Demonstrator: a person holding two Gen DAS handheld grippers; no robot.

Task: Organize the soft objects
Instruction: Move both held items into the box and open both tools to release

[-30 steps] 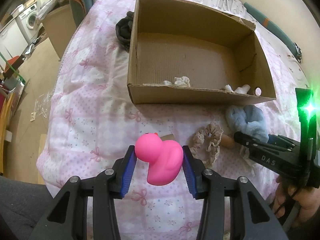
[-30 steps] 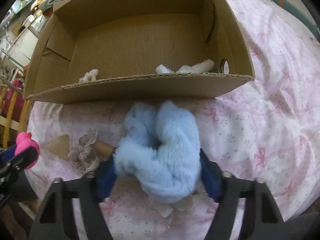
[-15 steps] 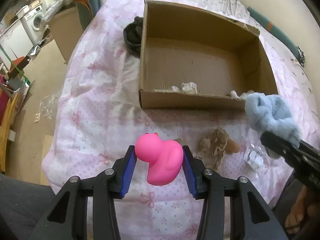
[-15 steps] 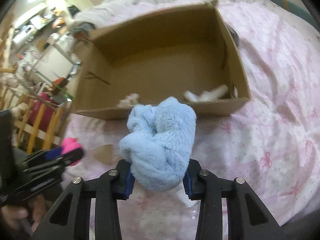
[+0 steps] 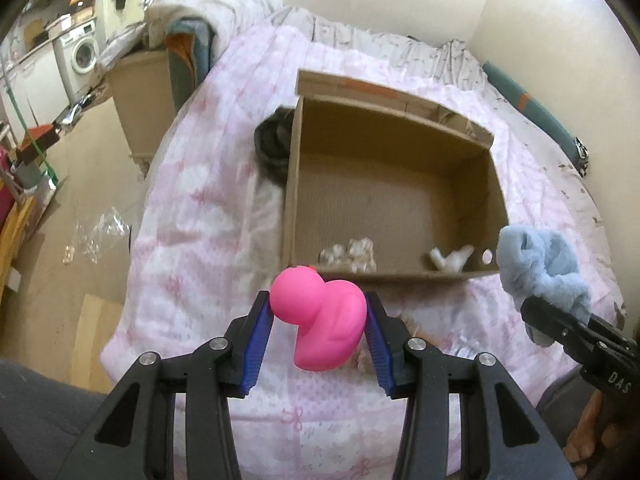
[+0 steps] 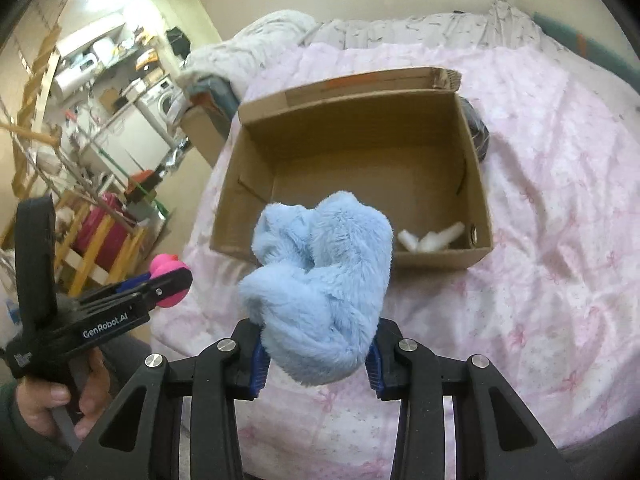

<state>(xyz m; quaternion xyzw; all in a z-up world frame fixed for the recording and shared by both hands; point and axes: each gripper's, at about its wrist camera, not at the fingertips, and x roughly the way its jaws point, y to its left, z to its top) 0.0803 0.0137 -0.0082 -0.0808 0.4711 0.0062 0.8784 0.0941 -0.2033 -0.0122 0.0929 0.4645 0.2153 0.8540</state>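
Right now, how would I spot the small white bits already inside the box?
Find the open brown cardboard box on the pink quilted bedspread. The stubby white foam pieces lie crossed in its near right corner, beside a round hole; the other white clump is lumpier.

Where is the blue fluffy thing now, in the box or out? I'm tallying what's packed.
Out: the blue fluffy thing is clamped in the right gripper, held above the bedspread before the cardboard box.

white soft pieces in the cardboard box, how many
2 visible: a crumpled white piece by the near wall's middle, and a white piece in the near right corner. The cardboard box wall may hide more.
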